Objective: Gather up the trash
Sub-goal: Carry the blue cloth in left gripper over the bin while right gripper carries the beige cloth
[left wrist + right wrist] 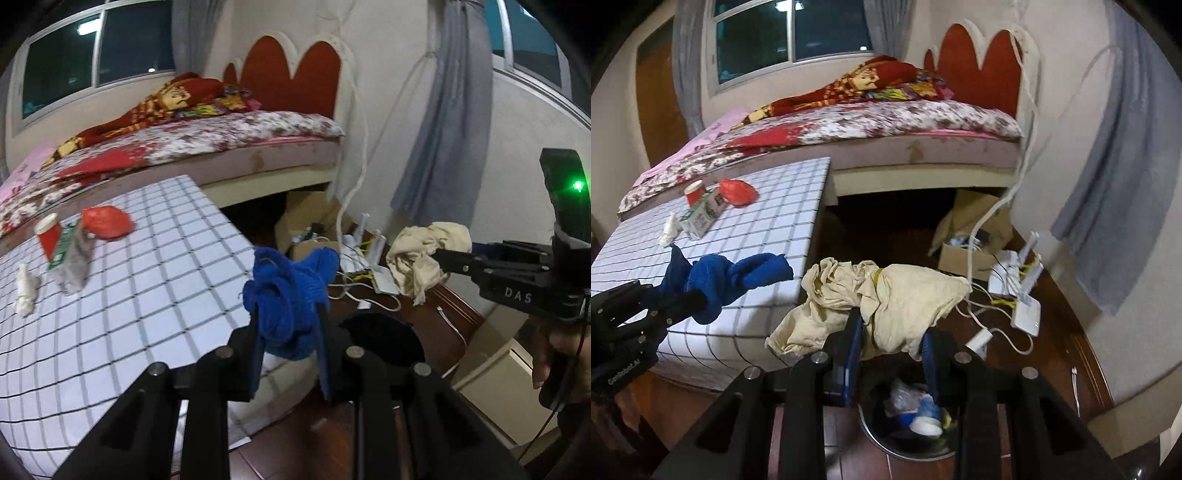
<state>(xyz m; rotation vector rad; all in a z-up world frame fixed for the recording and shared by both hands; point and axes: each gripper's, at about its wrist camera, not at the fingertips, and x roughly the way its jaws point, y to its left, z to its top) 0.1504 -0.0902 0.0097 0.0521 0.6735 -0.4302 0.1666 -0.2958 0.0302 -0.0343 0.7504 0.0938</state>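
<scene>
My left gripper (286,314) is shut on a knotted blue cloth (291,291), held beyond the right edge of the checked table (147,295); the same blue cloth (735,280) shows at the left of the right wrist view. My right gripper (894,332) is shut on a crumpled cream cloth (886,295), seen as well in the left wrist view, cream cloth (424,254). Below the right gripper a round bin (886,446) on the floor holds wrappers and a blue-white cup. On the table lie a red crumpled bag (107,221), a red cup (48,236), a milk carton (74,262) and a white tissue wad (26,291).
A bed (905,125) with floral sheets stands behind the table. On the wooden floor to the right are a cardboard box (967,240), white routers (1023,295) and loose cables. A grey curtain (1126,184) hangs at the right wall.
</scene>
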